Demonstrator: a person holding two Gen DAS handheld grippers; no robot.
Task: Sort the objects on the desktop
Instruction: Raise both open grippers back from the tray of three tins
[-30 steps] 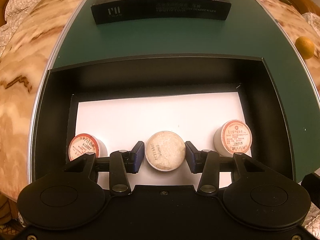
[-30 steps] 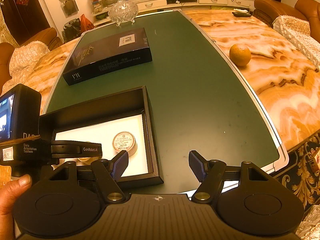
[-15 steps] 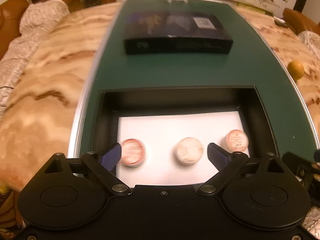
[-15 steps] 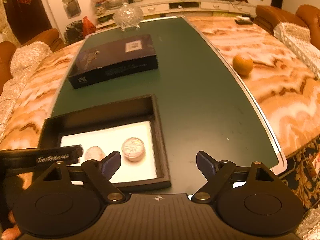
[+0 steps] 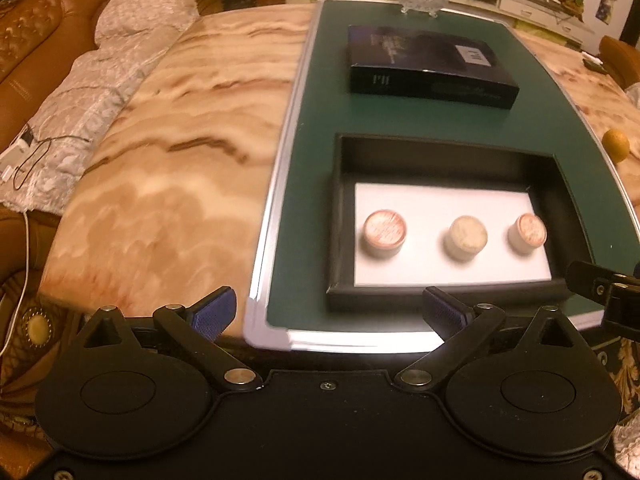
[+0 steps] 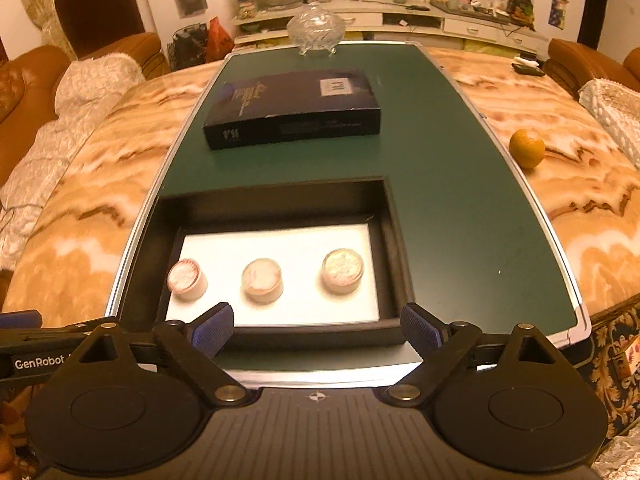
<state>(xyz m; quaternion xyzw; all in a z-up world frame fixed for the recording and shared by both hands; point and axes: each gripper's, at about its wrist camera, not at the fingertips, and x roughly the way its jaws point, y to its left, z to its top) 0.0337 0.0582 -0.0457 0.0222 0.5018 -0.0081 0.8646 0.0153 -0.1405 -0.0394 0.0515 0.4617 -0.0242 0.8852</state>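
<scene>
A black open box (image 5: 448, 297) (image 6: 394, 240) with a white liner sits on the green mat near the table's front edge. Three small round paper-wrapped cakes stand in a row inside: left (image 5: 384, 233) (image 6: 186, 279), middle (image 5: 466, 237) (image 6: 262, 280), right (image 5: 527, 233) (image 6: 343, 270). My left gripper (image 5: 329, 314) is open and empty, pulled back in front of the table edge, left of the box. My right gripper (image 6: 317, 330) is open and empty, just before the box's front wall.
The box's dark lid (image 5: 430, 66) (image 6: 294, 108) lies further back on the green mat (image 6: 460, 200). A glass bowl (image 6: 316, 34) stands at the mat's far end. An orange (image 6: 527, 148) (image 5: 616, 146) lies on the marble tabletop to the right. Sofas surround the table.
My left gripper opened, letting go of the middle cake, and drew back up and to the left. My right gripper also pulled back, so the whole box now shows.
</scene>
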